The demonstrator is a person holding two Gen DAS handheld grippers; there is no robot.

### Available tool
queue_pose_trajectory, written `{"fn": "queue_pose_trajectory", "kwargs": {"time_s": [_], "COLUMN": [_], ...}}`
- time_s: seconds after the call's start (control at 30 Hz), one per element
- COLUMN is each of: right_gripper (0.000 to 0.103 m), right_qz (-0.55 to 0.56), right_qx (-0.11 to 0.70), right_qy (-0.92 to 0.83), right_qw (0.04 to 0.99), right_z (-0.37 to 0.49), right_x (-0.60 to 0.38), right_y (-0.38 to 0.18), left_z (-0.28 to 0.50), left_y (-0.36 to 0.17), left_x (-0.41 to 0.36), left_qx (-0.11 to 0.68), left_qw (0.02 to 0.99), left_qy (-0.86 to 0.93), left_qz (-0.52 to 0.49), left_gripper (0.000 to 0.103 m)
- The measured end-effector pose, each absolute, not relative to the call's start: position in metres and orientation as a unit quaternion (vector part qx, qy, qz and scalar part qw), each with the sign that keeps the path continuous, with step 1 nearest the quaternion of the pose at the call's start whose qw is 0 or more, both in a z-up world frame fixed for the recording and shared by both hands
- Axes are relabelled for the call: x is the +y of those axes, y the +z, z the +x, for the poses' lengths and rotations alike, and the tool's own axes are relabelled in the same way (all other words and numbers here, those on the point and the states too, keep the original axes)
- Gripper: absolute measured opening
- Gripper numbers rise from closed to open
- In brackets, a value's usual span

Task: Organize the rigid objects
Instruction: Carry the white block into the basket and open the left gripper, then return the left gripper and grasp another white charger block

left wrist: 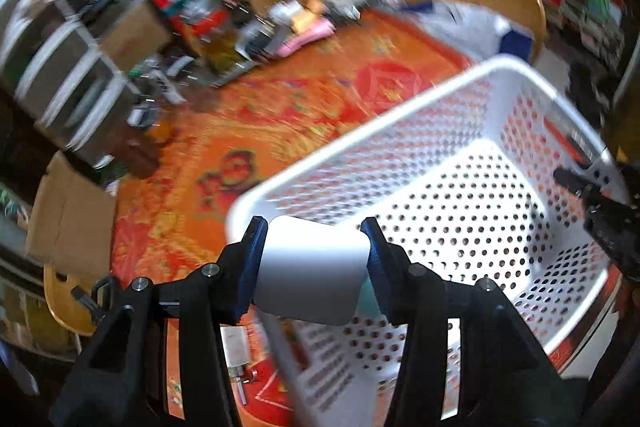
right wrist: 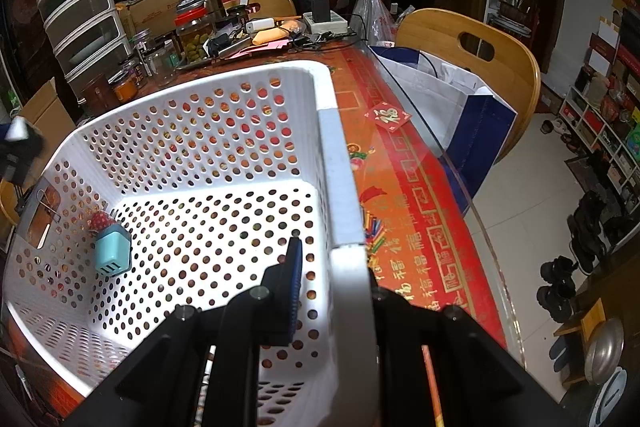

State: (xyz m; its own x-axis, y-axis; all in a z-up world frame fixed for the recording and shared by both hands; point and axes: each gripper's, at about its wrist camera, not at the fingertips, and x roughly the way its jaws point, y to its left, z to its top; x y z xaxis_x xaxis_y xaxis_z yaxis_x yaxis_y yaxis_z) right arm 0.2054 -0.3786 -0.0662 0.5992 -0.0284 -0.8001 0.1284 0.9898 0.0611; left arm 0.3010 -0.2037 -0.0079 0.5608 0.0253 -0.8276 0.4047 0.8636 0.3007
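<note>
My left gripper (left wrist: 314, 259) is shut on a white rounded block (left wrist: 312, 271) and holds it above the near-left corner of the white perforated basket (left wrist: 400, 131). My right gripper (right wrist: 334, 283) is shut on the basket's right rim (right wrist: 340, 187), one finger inside the wall and one outside. Inside the basket, at its left wall, a light blue charger (right wrist: 113, 251) lies next to a small red item (right wrist: 100, 219). The right gripper shows at the far right of the left wrist view (left wrist: 600, 203).
The basket rests on a red-orange patterned tablecloth (left wrist: 256, 131) under a glass top. Clutter of jars, bags, boxes and a power strip (right wrist: 324, 21) fills the table's far end. Plastic drawers (right wrist: 80, 11) stand at left. A wooden chair (right wrist: 472, 51) with a bag stands right.
</note>
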Motion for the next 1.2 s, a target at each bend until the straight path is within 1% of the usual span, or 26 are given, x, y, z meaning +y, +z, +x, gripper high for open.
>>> {"fn": "queue_pose_trajectory", "kwargs": {"time_s": [0.17,0.23,0.33,0.43,0.63,0.67,0.7,0.73,0.77,0.8,0.87,1.0,1.03,1.07,1.13,1.2], "right_gripper": [0.014,0.014,0.014,0.017,0.017,0.017,0.017,0.017,0.017,0.017,0.017,0.017,0.017,0.017,0.017,0.017], "right_qz": [0.057,0.059,0.062,0.064,0.063,0.063,0.063,0.063,0.063,0.064,0.064,0.064,0.063,0.063,0.064,0.064], "right_qx": [0.447,0.446,0.444,0.442,0.443,0.443,0.442,0.442,0.442,0.443,0.443,0.443,0.444,0.444,0.443,0.441], "right_qy": [-0.041,-0.039,-0.038,-0.035,-0.034,-0.034,-0.035,-0.035,-0.035,-0.035,-0.035,-0.035,-0.036,-0.035,-0.035,-0.036], "right_qw": [0.892,0.892,0.893,0.894,0.894,0.894,0.894,0.894,0.894,0.894,0.894,0.893,0.893,0.893,0.894,0.894], "right_z": [0.206,0.206,0.205,0.205,0.204,0.204,0.204,0.204,0.204,0.205,0.204,0.204,0.204,0.204,0.204,0.204], "right_x": [-0.378,-0.379,-0.38,-0.38,-0.38,-0.38,-0.38,-0.38,-0.38,-0.38,-0.379,-0.38,-0.38,-0.38,-0.38,-0.38], "right_y": [-0.067,-0.067,-0.067,-0.067,-0.067,-0.067,-0.067,-0.067,-0.067,-0.067,-0.067,-0.068,-0.068,-0.068,-0.068,-0.068], "left_z": [0.331,0.336,0.341,0.349,0.352,0.351,0.346,0.346,0.341,0.336,0.323,0.277,0.258,0.247,0.226,0.215], "left_y": [-0.059,-0.077,-0.095,-0.113,-0.12,-0.118,-0.116,-0.112,-0.107,-0.1,-0.078,-0.011,0.009,0.021,0.035,0.03], "left_x": [-0.242,-0.249,-0.25,-0.253,-0.25,-0.25,-0.25,-0.244,-0.242,-0.238,-0.224,-0.173,-0.149,-0.131,-0.089,-0.046], "left_qx": [0.503,0.518,0.537,0.552,0.55,0.546,0.535,0.524,0.512,0.499,0.484,0.423,0.398,0.38,0.349,0.344], "left_qw": [0.803,0.786,0.768,0.755,0.758,0.759,0.761,0.765,0.772,0.781,0.805,0.87,0.89,0.902,0.924,0.932], "left_qy": [-0.105,-0.102,-0.099,-0.096,-0.097,-0.1,-0.102,-0.099,-0.096,-0.095,-0.097,-0.108,-0.105,-0.098,-0.075,-0.048], "left_qz": [0.301,0.32,0.336,0.341,0.336,0.34,0.352,0.362,0.366,0.363,0.328,0.229,0.198,0.18,0.141,0.104], "left_gripper": [0.046,0.044,0.043,0.043,0.044,0.049,0.056,0.077,0.091,0.093,0.093,0.093,0.094,0.099,0.103,0.103]}}
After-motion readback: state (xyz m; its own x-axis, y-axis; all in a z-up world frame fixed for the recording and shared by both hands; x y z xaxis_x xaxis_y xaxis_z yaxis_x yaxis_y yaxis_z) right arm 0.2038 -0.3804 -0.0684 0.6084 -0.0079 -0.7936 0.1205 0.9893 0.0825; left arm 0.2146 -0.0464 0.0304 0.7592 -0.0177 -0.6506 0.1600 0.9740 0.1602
